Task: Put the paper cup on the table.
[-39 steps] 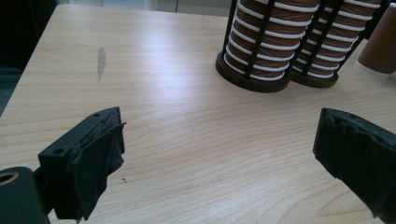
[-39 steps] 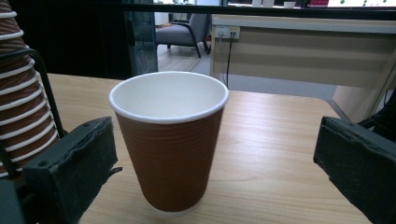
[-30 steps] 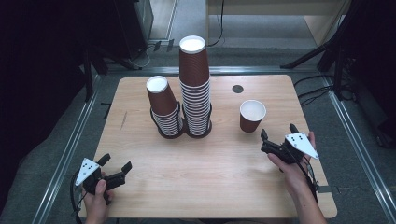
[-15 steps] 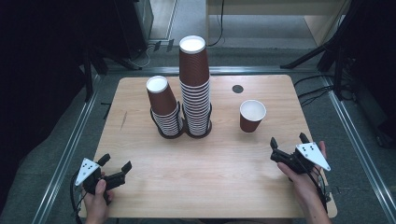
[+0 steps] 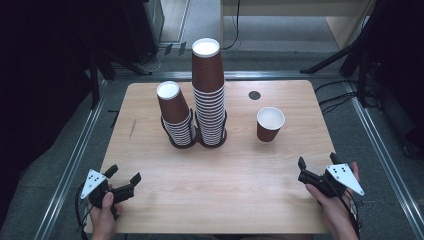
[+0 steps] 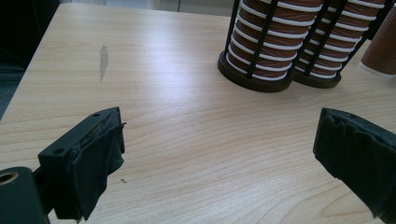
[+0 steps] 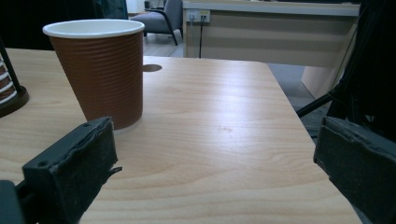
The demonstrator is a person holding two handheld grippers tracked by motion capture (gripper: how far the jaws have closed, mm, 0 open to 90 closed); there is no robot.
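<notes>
I have the left gripper (image 5: pixel 122 181) wide open, empty, at the wooden table's (image 5: pixel 235 200) near left corner; the right gripper (image 5: pixel 317 164) gapes empty near right. A single brown paper cup (image 5: pixel 270 124) stands upright beyond it, beside two racked cup stacks (image 5: pixel 207 95)

Lone upright brown cup (image 5: pixel 270 124)

A grey floor (image 5: pixel 200 20) and a pale wooden cabinet (image 7: pixel 261 28) lie beyond.
</notes>
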